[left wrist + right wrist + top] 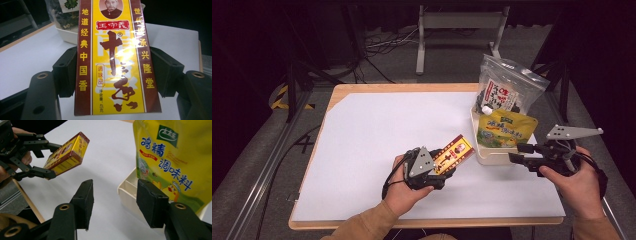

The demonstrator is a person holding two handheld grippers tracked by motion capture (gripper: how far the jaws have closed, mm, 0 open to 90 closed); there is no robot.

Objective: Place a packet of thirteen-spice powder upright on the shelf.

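Left gripper (443, 165), nearest the camera in the high view, is clamped on the two long sides of a yellow-and-maroon seasoning box (453, 154), held above the white tabletop (377, 130) just beside a cream tray (484, 156). Right gripper (517, 153), jaws apart and holding nothing, hovers at the tray's near corner. Inside the tray stand a yellow seasoning pouch (504, 129) and, behind it, a clear bag of dark dried goods (507, 82).
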